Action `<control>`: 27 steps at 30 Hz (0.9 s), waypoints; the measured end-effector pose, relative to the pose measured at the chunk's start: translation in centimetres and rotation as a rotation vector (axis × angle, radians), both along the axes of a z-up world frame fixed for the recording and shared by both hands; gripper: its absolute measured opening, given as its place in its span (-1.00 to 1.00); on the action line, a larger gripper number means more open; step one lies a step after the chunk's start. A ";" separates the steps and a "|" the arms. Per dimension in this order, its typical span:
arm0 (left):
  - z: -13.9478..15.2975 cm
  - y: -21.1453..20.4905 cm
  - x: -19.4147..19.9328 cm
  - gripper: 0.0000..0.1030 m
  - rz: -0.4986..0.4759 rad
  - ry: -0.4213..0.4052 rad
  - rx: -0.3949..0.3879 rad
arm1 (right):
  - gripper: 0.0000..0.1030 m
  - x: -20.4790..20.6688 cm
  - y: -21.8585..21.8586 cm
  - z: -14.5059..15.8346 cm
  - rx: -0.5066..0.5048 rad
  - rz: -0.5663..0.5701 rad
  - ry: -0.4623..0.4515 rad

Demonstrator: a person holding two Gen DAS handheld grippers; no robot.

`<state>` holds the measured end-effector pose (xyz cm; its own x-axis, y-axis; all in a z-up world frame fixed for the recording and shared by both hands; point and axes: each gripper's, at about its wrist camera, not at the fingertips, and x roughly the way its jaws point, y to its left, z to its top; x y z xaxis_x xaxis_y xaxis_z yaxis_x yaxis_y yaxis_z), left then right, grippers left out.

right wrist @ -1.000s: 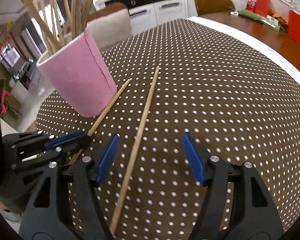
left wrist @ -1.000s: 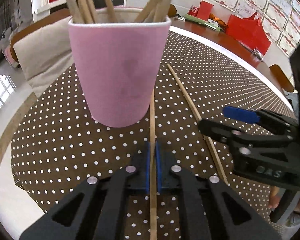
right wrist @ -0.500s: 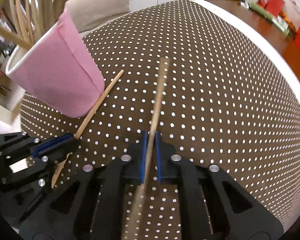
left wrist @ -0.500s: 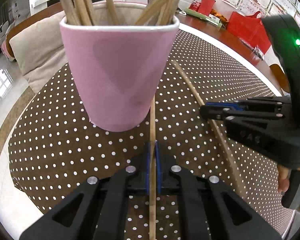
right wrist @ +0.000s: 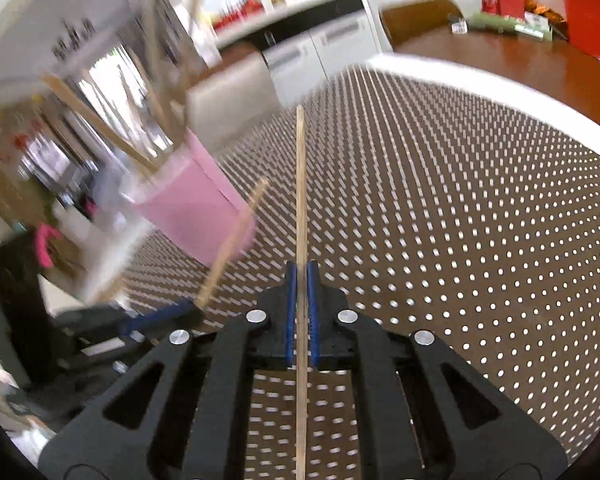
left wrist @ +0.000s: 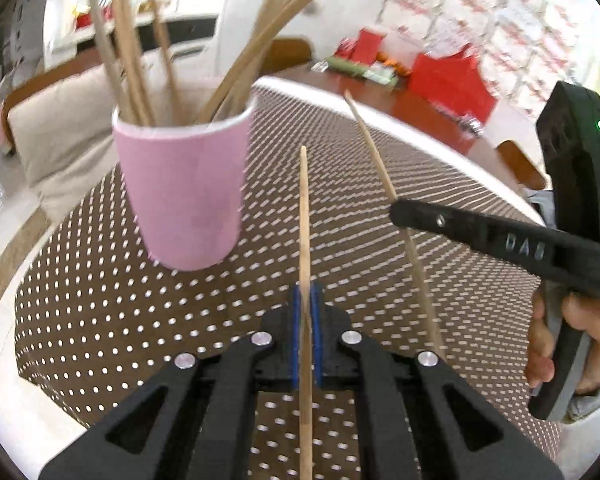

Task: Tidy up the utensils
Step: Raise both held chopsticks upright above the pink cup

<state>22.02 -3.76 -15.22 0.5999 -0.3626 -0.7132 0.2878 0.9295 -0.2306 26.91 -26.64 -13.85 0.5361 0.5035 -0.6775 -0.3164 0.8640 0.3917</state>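
A pink cup [left wrist: 184,196] holding several wooden chopsticks stands on the brown polka-dot tablecloth [left wrist: 100,320]; it also shows blurred in the right wrist view [right wrist: 196,216]. My left gripper [left wrist: 306,300] is shut on a wooden chopstick [left wrist: 304,220], held off the table to the right of the cup. My right gripper [right wrist: 301,276] is shut on another chopstick [right wrist: 300,184], also lifted. In the left wrist view the right gripper [left wrist: 480,236] holds its chopstick [left wrist: 370,152] at the right. The left gripper [right wrist: 156,316] shows low on the left in the right wrist view.
A cushioned chair [left wrist: 56,140] stands behind the cup. Red bags [left wrist: 448,80] and green packets [left wrist: 360,70] lie on the wooden table [right wrist: 500,56] beyond the cloth. White cabinets [right wrist: 320,48] are at the back.
Both grippers lifted their chopsticks off the tablecloth. The right gripper, open a second ago, closed on its chopstick. The cup now appears farther away and to the left.
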 end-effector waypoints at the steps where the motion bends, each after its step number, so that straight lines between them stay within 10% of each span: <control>1: 0.7 -0.2 -0.9 -0.89 -0.015 -0.043 -0.005 | -0.89 -0.9 -0.5 1.0 0.036 -0.006 -0.051; 27: 13.3 7.8 -5.3 -0.89 0.189 -0.776 -0.284 | -0.89 -2.7 7.0 14.0 0.158 0.048 -0.540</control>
<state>16.72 4.09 -1.94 0.9501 -0.3106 0.0284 0.3068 0.9145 -0.2639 24.23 -19.66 0.13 0.7600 0.6089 -0.2274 -0.5453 0.7877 0.2867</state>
